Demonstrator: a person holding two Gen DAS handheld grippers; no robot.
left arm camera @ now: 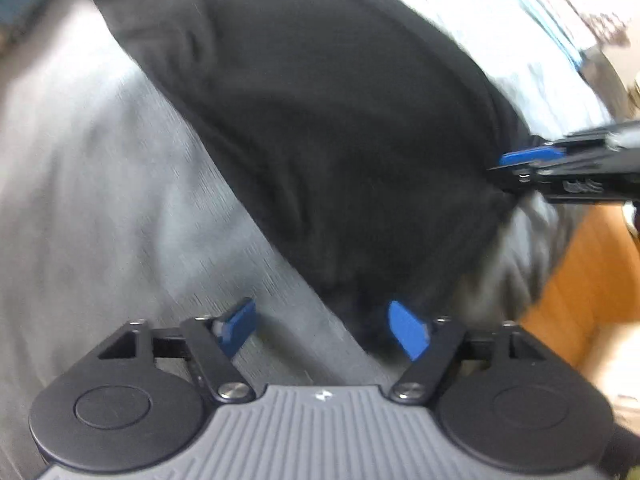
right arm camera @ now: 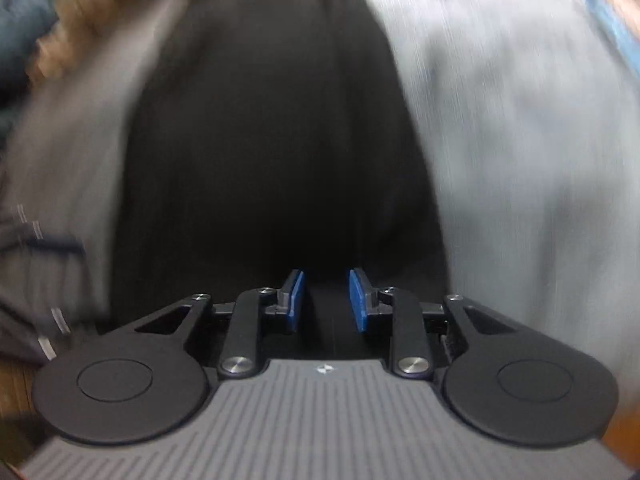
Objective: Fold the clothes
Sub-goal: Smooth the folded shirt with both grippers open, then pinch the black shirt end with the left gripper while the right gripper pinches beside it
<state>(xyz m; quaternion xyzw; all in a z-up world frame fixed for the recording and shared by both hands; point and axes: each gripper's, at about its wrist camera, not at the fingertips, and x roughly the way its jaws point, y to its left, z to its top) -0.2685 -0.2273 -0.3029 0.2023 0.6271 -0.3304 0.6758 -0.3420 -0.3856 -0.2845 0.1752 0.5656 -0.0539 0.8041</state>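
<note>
A black garment (left arm camera: 320, 140) lies spread on a grey cloth surface (left arm camera: 100, 200), running from upper left to lower right in the left wrist view. My left gripper (left arm camera: 324, 330) stands open over its near corner; the right pad (left arm camera: 408, 334) sits at the black edge and the left pad (left arm camera: 240, 326) is over grey cloth. My right gripper (left arm camera: 508, 168) comes in from the right at the garment's far corner. In the blurred right wrist view the black garment (right arm camera: 260, 140) fills the middle, and the right gripper (right arm camera: 327, 300) has its pads a little apart above it, with nothing seen pinched.
The grey surface (right arm camera: 520, 160) spreads on both sides of the garment. A pale cloth with a blue stripe (left arm camera: 520, 20) lies beyond. Orange-brown wood floor (left arm camera: 592, 280) shows past the edge at the right. A dark blue item (right arm camera: 24, 20) sits at the upper left.
</note>
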